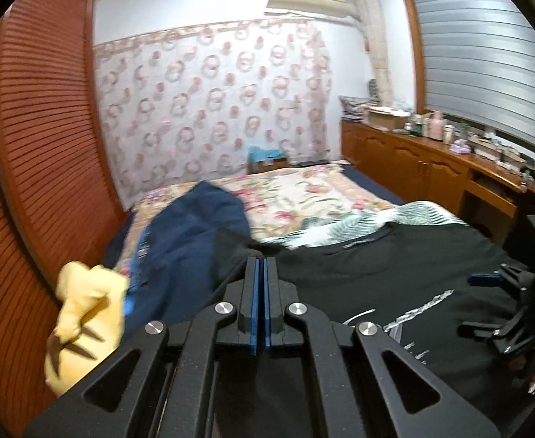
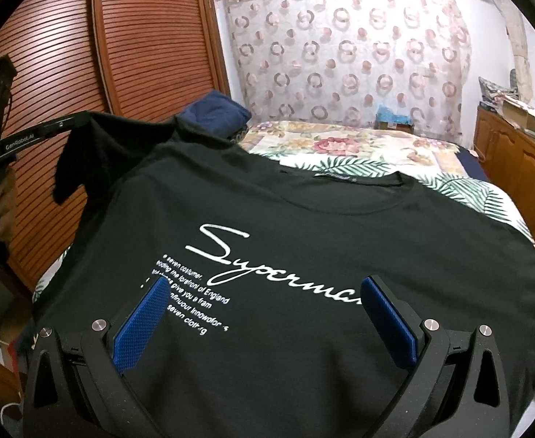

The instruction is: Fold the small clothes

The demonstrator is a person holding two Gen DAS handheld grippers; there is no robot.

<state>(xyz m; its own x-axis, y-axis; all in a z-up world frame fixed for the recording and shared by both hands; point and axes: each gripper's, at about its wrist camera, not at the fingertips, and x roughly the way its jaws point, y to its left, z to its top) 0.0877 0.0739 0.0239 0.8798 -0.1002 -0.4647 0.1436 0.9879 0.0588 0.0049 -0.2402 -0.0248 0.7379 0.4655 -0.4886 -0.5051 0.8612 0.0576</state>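
Left gripper (image 1: 261, 261) clenches the black T-shirt's sleeve (image 2: 85, 146), right gripper (image 2: 263, 284) released; a jerky lift could rumple the shirt.

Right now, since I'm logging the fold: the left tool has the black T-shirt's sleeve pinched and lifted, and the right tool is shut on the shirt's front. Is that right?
Not quite. The right tool is open, its blue pads wide apart over the black T-shirt, gripping nothing, as the right wrist view shows. The left tool does have the sleeve pinched and lifted.
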